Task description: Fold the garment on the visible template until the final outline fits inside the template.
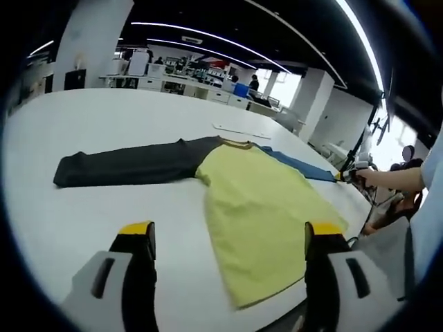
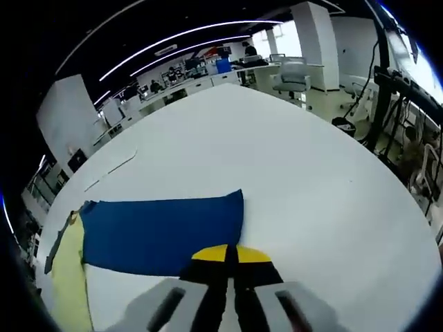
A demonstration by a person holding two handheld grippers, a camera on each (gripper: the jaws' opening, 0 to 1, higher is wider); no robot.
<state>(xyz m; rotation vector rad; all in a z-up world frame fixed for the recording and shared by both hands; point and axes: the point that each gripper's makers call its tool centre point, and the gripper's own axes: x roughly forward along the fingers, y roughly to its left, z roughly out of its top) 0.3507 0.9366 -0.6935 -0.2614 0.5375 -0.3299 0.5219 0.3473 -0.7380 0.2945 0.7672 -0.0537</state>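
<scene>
Barely begun: the shirt (image 1: 256, 200) lies flat on the desk (image 1: 104, 117), both sleeves out; your left tool (image 1: 228, 238) gapes empty; your right tool (image 2: 231, 254) is closed by the blue sleeve (image 2: 163, 232), grip unclear.

Our left gripper (image 1: 228, 242) has two black fingers capped with yellow tips, each rising from a pale grey housing with a dark slot. Our right gripper (image 2: 230, 253) looks the same: yellow tips, black fingers (image 2: 208, 283), grey housings below.
</scene>
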